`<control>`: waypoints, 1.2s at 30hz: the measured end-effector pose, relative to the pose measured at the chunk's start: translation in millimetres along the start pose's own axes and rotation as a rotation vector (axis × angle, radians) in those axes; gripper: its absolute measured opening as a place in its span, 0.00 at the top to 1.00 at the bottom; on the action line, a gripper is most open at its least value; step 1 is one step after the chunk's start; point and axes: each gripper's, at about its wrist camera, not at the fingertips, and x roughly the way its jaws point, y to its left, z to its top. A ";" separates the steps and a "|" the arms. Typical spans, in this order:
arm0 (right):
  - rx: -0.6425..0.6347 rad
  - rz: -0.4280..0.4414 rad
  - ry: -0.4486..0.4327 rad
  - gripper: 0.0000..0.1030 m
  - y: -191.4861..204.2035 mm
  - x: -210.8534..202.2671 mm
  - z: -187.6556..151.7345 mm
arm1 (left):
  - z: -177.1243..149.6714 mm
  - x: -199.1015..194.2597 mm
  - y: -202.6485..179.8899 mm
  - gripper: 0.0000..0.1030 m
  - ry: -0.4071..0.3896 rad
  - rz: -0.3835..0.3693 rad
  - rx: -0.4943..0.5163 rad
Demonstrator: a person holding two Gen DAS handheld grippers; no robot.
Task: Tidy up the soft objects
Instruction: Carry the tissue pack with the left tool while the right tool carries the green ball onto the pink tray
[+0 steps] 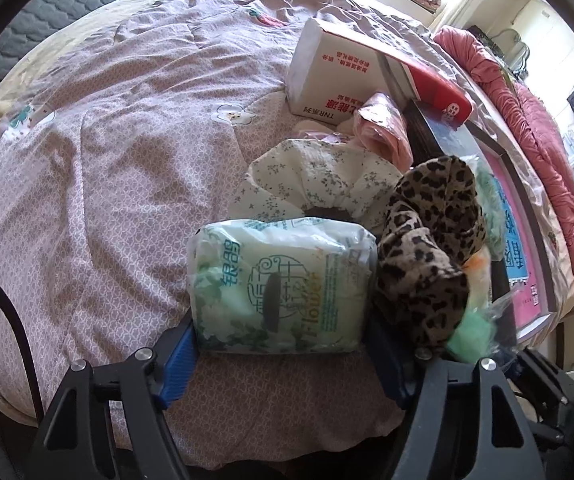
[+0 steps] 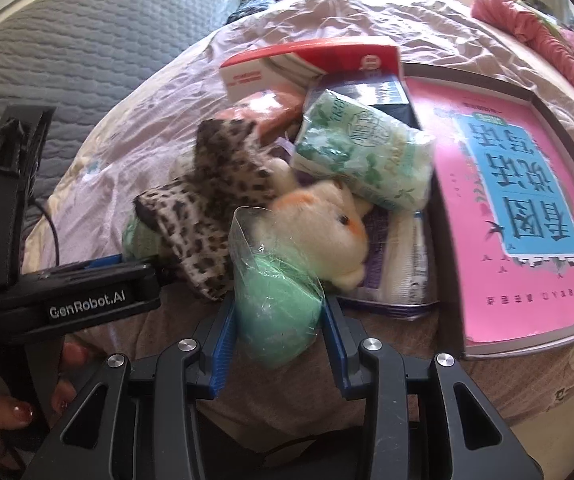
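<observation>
My left gripper (image 1: 283,332) is shut on a green-printed tissue pack (image 1: 283,284), held just above the quilt. A leopard-print scrunchie (image 1: 431,248) lies against its right side, a white floral scrunchie (image 1: 319,180) behind it. My right gripper (image 2: 279,320) is shut on a plastic-wrapped plush toy, gripping its green body (image 2: 275,300); the cream head (image 2: 327,232) points away. In the right wrist view the leopard scrunchie (image 2: 211,208) lies left of the plush, a second green tissue pack (image 2: 363,152) rests on the pile, and the left gripper (image 2: 75,304) shows at the left.
A pink book (image 2: 527,220) lies at the right on the pink quilt (image 1: 107,140). A white and red box (image 1: 327,72) stands behind the pile, with a pink packet (image 1: 383,128) beside it. A purple-printed white pack (image 2: 399,276) lies under the plush. A red blanket (image 1: 527,120) is far right.
</observation>
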 end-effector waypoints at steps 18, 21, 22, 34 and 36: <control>0.000 0.013 -0.055 0.60 -2.7 -29.3 -6.9 | -2.0 -36.8 11.8 0.28 -0.076 0.040 -0.022; 0.009 0.007 -0.082 0.60 -5.9 -39.3 -5.8 | -0.9 -48.9 8.1 0.28 -0.103 0.035 -0.016; 0.012 0.003 -0.093 0.60 -7.4 -43.4 -5.4 | -0.5 -52.5 6.7 0.28 -0.112 0.035 -0.013; 0.093 -0.057 -0.214 0.60 -43.7 -90.2 -2.6 | -4.2 -89.7 -43.5 0.28 -0.174 -0.016 0.083; 0.103 -0.071 -0.235 0.60 -50.4 -97.9 -3.5 | -5.6 -91.7 -52.4 0.28 -0.177 -0.021 0.099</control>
